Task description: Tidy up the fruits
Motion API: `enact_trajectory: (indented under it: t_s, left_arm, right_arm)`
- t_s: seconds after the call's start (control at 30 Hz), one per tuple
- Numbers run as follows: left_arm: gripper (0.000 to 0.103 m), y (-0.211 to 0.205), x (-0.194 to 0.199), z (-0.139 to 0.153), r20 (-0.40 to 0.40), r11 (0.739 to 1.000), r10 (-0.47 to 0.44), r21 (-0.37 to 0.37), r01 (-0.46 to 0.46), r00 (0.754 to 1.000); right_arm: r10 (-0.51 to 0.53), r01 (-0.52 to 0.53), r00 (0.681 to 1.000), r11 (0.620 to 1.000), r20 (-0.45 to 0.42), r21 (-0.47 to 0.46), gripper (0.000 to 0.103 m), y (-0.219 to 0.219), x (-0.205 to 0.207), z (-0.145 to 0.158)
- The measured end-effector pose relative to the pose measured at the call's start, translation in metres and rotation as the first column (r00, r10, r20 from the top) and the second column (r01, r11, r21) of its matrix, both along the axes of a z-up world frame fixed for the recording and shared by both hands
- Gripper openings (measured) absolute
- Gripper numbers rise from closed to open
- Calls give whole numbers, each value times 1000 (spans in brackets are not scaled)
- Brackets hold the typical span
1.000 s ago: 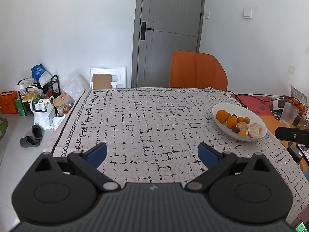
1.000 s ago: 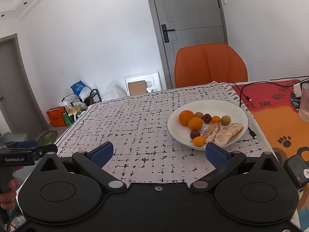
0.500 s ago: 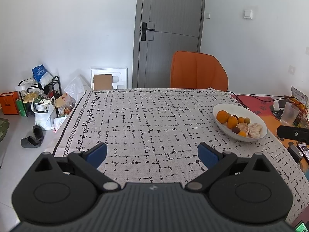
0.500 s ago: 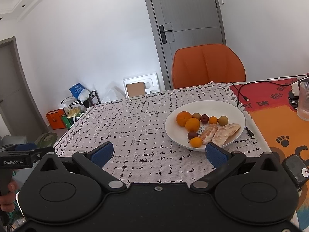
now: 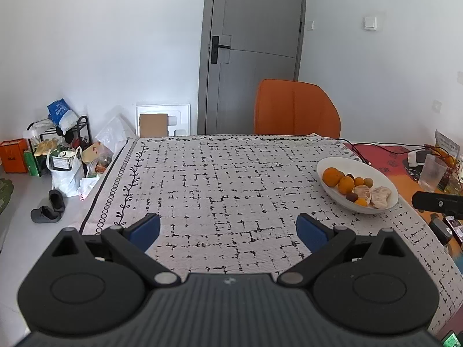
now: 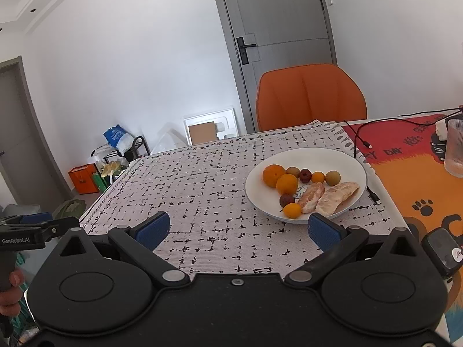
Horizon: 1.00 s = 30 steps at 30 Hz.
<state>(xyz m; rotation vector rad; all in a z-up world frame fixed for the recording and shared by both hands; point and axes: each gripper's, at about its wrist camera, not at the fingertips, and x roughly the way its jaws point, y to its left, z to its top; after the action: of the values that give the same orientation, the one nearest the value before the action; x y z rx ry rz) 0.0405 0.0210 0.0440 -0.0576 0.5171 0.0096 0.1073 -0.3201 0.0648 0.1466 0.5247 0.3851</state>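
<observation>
**Fruit plate inspection — both grippers wide and unloaded**

Since the frame 1 second earlier, the right-wrist view has shifted slightly: the white plate (image 6: 306, 156) sits a little further left and lower, and its near rim now lies just beyond the right blue pad. The left-wrist view is nearly unchanged.

Left gripper (image 5: 228, 228): fingers spread wide, nothing between the pads, held over the near part of the patterned tablecloth (image 5: 220, 179), well apart from the plate at its right.

Right gripper (image 6: 237, 230): fingers spread equally wide, holding nothing. Whether the right pad touches the plate rim cannot be told.

Plate contents, from the right-wrist view:
- 2 large oranges (image 6: 274, 175) touching one another on the left side.
- 2 peeled citrus pieces (image 6: 337, 193) — elongated, lying side by side, long axes running from near-left to far-right, the thicker ends toward the gripper.
- 2 small orange fruits (image 6: 292, 210), 1 at the near rim and 1 in the far row.
- 2 dark red fruits (image 6: 305, 175) and 2 greenish-brown ones (image 6: 332, 177).

Plate position: right side of the tablecloth, beside the red-and-orange mat (image 6: 405, 156). A black cable (image 6: 358, 138) runs past its far-right rim. An orange chair (image 6: 311, 98) stands behind the table.
</observation>
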Motion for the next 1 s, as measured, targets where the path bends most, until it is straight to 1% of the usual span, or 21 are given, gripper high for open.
enact_trajectory:
  t_s: [0.4,1.0]
  left_arm:
    - [100,0,-1,1,-3,1000,0,3,0,1000]
    - [100,0,-2,-1,-8,1000,2,3,-2,1000]
  right_arm:
    - [-2,2,1000,1000,-5,1,103,-1,-1,0]
    - [0,0,1000,999,0,-37,103,2,-2,-3]
